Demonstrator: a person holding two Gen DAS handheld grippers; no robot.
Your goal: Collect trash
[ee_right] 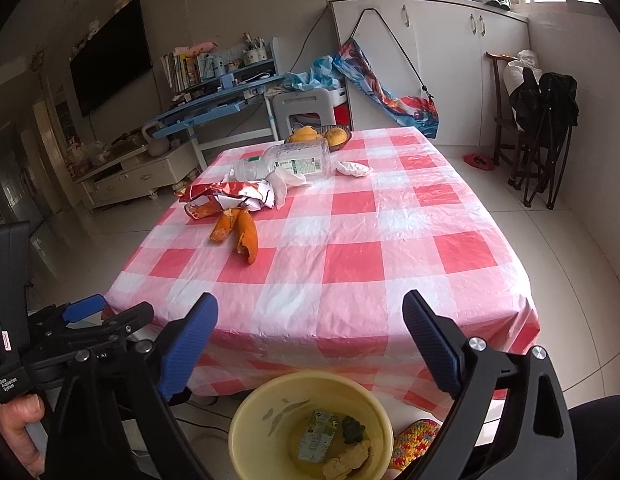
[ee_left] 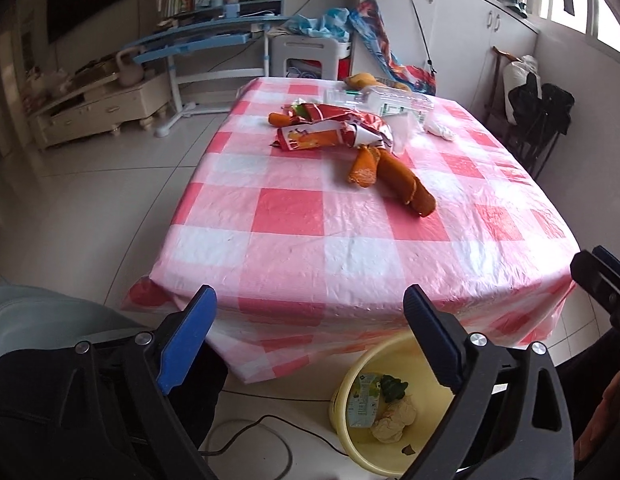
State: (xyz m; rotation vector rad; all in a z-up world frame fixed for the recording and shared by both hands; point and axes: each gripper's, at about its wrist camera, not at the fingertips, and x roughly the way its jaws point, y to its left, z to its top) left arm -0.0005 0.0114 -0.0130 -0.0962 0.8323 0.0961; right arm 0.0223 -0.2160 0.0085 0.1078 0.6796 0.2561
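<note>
Hovering both tongs over yellow bin (ee_right: 310,424), left gripper (ee_left: 310,332) and right gripper (ee_right: 310,336) apart, empty. Risk: orange peel (ee_right: 246,236) slipping from my pinch, dropping beside bin.

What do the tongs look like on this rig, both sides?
Both match: left tongs and right tongs have black angular frames, ribbed blue pads, silver bolts. The left unit's side shows a white "Data Acquisition System" label. A bare hand grips it.
</note>
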